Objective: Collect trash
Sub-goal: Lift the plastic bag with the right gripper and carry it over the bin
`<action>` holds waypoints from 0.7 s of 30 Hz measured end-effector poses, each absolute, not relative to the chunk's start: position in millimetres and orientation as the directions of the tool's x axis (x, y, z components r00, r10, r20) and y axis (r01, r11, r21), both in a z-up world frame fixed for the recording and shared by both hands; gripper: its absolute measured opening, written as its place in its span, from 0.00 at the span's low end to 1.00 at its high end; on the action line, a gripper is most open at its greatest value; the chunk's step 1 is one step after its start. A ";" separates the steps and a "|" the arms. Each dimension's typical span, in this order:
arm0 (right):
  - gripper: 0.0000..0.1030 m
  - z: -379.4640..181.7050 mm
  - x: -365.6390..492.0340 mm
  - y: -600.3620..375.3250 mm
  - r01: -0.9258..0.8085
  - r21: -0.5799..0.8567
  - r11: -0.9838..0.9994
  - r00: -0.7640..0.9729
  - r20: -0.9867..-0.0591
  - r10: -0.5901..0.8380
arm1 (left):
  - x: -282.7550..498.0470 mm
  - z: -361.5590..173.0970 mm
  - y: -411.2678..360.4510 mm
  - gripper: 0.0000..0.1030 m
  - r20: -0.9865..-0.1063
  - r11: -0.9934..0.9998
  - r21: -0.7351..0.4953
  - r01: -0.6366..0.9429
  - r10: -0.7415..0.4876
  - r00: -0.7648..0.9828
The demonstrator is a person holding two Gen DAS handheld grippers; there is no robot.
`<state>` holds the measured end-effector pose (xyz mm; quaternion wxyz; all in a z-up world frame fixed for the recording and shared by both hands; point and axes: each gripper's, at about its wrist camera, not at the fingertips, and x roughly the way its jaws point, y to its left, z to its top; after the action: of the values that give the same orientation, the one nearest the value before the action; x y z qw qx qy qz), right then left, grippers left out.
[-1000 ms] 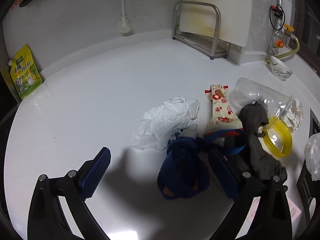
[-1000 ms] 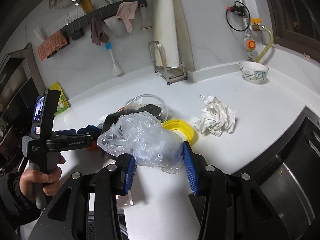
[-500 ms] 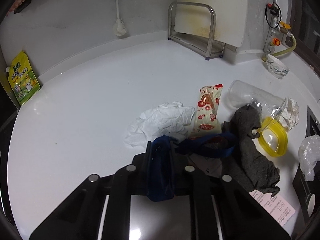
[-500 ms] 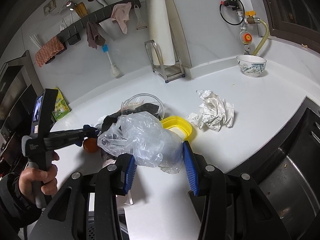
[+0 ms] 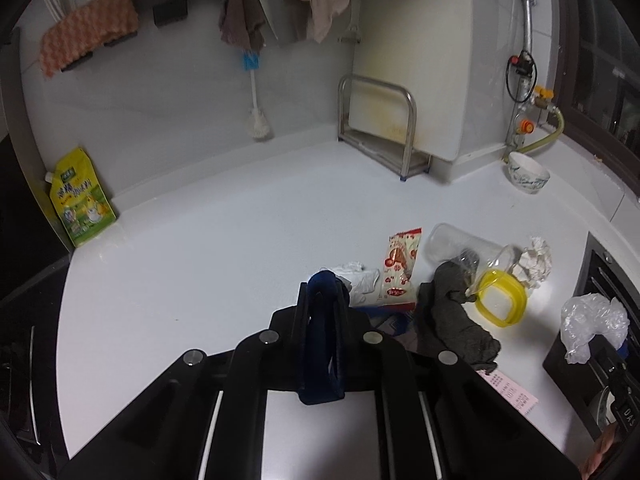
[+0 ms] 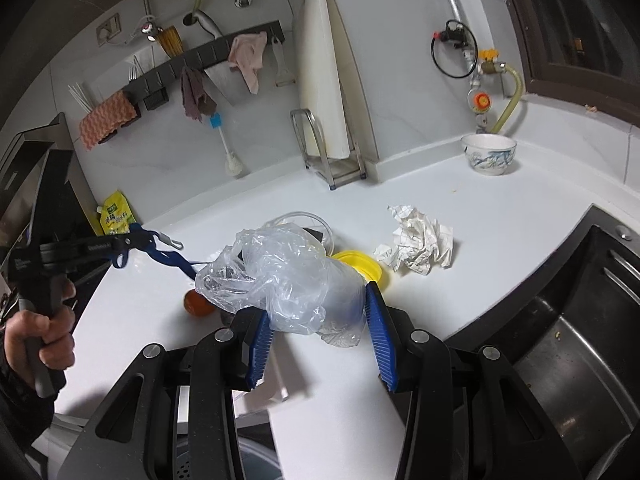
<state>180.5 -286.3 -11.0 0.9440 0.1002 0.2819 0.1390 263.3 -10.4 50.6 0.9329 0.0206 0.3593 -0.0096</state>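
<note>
Desk: white, carrying the litter in a loose cluster toward its right side, near the sink.
Bag: thin clear plastic, sitting between the open fingers of the right hand-held gripper; the pads are flanking it and I cannot tell whether they are touching it. Probably very light, floppy and slippery, so bunching a thick fold should be holding better than a single layer.
Rag: dark grey cloth, lying limp between the wrapper and the lid; soft, likely easy to pinch anywhere.
Lid: yellow, lying flat beside a clear container on its side; both look stiff and light, best taken by the rim.
Paper: crumpled white ball, apart from the rest; light, crushable.
Wrapper: red and white, lying flat; slick, best lifted by an edge.
Strap: blue soft band, pinched in the clenched left hand-held gripper and trailing down to the pile, as the right view is showing; limp, likely dragging neighbours along.
Tissue: white, lying just behind the left fingers.
</note>
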 end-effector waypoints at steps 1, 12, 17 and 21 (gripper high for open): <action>0.41 -9.0 174.3 -285.7 -0.201 0.270 0.942 0.804 -0.503 0.316 | 257.3 57.1 -9.4 0.10 -0.663 0.999 0.031 0.037 -0.007 0.749; 0.41 0.7 96.5 -280.2 -0.125 0.273 0.954 0.832 -0.495 0.251 | 173.4 78.2 -10.4 0.10 -0.621 0.993 0.060 0.105 -0.045 0.783; 0.41 -0.1 55.4 -271.3 -0.094 0.264 0.960 0.838 -0.499 0.220 | 122.5 66.8 -12.1 0.10 -0.623 0.986 0.065 0.155 -0.081 0.778; 0.41 -8.0 21.0 -261.5 -0.068 0.257 0.964 0.836 -0.513 0.196 | 83.1 57.2 -16.3 0.10 -0.616 0.979 0.069 0.190 -0.108 0.780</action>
<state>21.0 -261.5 -8.0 0.9511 0.1150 0.2781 0.0696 83.1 -16.3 57.2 0.9412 0.0637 0.3221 -0.0793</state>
